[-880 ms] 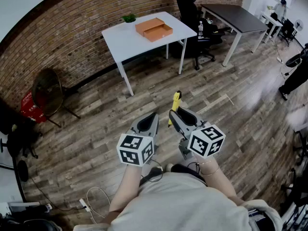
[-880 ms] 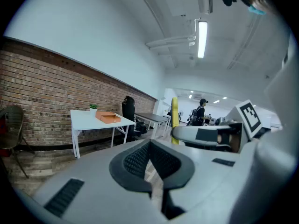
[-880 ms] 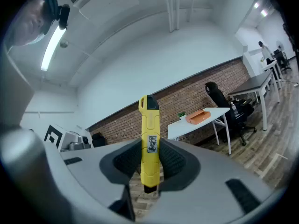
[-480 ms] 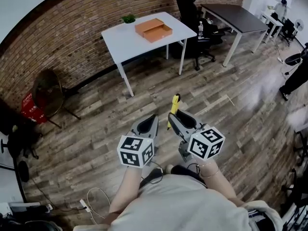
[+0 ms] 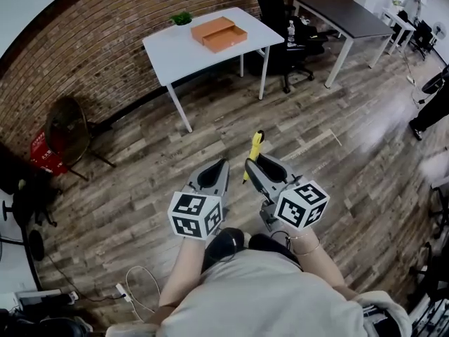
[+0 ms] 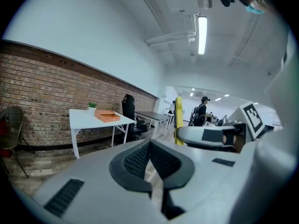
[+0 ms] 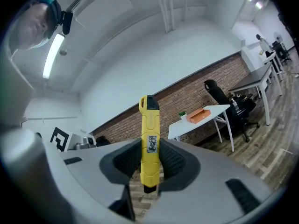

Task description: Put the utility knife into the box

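A yellow utility knife [image 7: 149,141] stands upright between the pads of my right gripper [image 7: 150,164], which is shut on its lower half. In the head view the right gripper [image 5: 254,168] holds the knife [image 5: 255,146] pointing forward over the wood floor, well short of the table. The orange box [image 5: 220,33] lies open on the far white table [image 5: 175,55]; it also shows small in the right gripper view as the orange box [image 7: 199,115]. My left gripper [image 5: 215,177] hangs beside the right one, shut with nothing in it; its pads [image 6: 150,160] meet.
A small green plant [image 5: 181,19] stands at the table's back edge. Black office chairs [image 5: 279,20] and a dark desk [image 5: 337,16] are to the table's right. A brown chair [image 5: 69,130] stands at the left by the brick wall. A person [image 5: 433,107] stands at the far right.
The whole view has shifted slightly: the table and box sit a little further left and higher. Both grippers keep their pose, the knife still held.
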{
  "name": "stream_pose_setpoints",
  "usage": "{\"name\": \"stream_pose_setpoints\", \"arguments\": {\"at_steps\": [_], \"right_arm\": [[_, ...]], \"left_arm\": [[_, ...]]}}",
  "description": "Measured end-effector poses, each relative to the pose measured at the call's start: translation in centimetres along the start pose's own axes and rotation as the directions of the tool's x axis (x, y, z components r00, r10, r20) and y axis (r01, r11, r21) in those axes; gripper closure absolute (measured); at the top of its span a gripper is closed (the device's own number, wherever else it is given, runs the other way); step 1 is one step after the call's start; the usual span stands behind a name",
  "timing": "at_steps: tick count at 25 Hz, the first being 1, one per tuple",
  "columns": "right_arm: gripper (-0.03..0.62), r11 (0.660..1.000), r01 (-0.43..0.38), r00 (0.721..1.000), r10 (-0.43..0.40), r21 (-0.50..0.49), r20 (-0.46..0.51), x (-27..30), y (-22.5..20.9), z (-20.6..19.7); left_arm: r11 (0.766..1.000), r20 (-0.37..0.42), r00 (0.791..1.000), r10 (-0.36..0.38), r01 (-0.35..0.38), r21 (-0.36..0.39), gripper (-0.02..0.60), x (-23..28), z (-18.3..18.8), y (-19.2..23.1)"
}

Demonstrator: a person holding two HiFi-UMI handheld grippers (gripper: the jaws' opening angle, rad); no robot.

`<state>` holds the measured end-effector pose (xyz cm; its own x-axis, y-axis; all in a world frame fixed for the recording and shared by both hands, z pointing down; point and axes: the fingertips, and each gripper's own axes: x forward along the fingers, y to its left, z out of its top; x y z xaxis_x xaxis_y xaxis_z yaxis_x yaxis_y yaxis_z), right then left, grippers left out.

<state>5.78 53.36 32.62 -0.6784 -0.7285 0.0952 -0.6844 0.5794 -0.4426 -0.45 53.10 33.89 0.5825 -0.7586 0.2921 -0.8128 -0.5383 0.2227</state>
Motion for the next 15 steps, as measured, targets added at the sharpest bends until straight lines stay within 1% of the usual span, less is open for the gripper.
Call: {"name": "stream_pose_setpoints", "arguments": {"at_steps": [2,5,8,11,15], "right_arm": [[0.482,1.0,-0.006,1.0,0.006,0.007,-0.008,-0.3,-0.6,-0.2],[0.482,1.0,-0.008,1.0,0.008,0.022,-0.008,-0.6,-1.8,-0.2],[0.482,0.999,-0.006,1.0,0.007,0.032,-0.018,0.0,-3.2,-0.2],[0.482,0.999,-0.007,1.0,0.007,0.037,-0.007,1.8,-4.4,0.3],[0.482,0.999,0.003,1.0,-0.003,0.033,0.001,5.0,-6.4,1.4]], "left_arm": [[1.0,-0.004,1.0,0.0,0.0,-0.009,0.575,0.7,-0.3,-0.4],[1.0,-0.015,1.0,-0.003,0.003,0.0,0.575,1.8,-0.4,-1.2],[1.0,-0.015,1.0,0.001,-0.001,-0.005,0.575,2.6,-0.3,-1.0],[1.0,-0.026,1.0,0.009,-0.009,-0.014,0.575,4.0,-0.4,0.7],[1.0,-0.021,1.0,0.005,-0.006,-0.019,0.575,6.9,0.8,3.9]]}}
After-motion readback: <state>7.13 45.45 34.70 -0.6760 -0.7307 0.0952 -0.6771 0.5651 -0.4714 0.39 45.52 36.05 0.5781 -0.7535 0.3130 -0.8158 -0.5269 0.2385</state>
